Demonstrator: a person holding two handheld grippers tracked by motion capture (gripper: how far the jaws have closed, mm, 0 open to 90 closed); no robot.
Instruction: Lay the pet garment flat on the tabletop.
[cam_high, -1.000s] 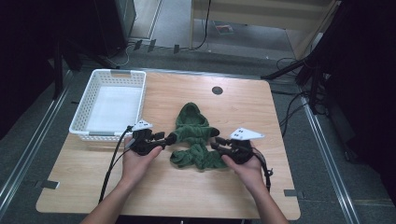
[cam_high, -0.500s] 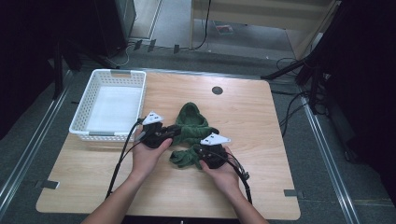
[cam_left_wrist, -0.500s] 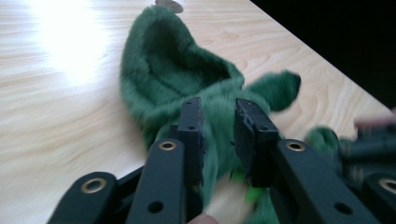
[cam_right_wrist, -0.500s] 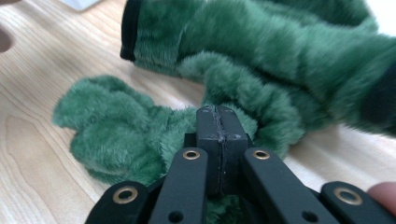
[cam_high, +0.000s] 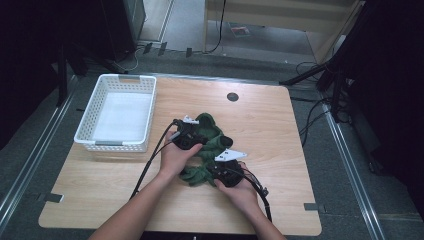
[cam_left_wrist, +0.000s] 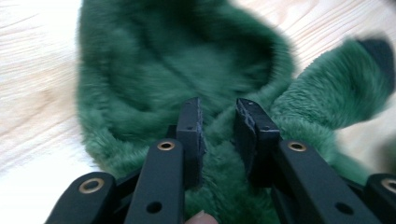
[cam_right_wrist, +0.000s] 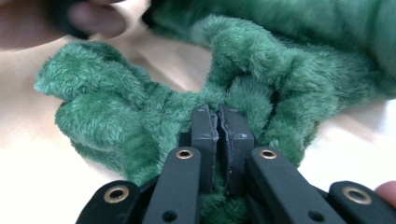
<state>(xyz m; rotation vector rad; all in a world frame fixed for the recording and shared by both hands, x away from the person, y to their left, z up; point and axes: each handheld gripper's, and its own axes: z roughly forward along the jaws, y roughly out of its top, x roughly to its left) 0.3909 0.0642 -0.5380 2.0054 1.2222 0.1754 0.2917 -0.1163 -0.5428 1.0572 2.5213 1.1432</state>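
A dark green fleece garment (cam_high: 214, 134) lies bunched in the middle of the wooden table (cam_high: 270, 135). My left gripper (cam_high: 199, 142) sits on its left part. In the left gripper view the left gripper (cam_left_wrist: 218, 116) has just been closing, and a thick fold of the green fleece garment (cam_left_wrist: 177, 60) is pinched between its pads. My right gripper (cam_high: 211, 173) is at the garment's near edge. In the right gripper view the right gripper (cam_right_wrist: 218, 116) has its jaws almost together on a thin fold of the green fleece garment (cam_right_wrist: 261, 70).
A white slatted basket (cam_high: 90, 136) stands on the table's left side. A round dark cable hole (cam_high: 232, 96) sits near the far edge. Black cables trail from both grippers toward the near edge. Metal floor rails run along both sides of the table.
Both hands moved inward over the garment, the left to the right and the right to the left and toward the near edge. The garment is more bunched between them.
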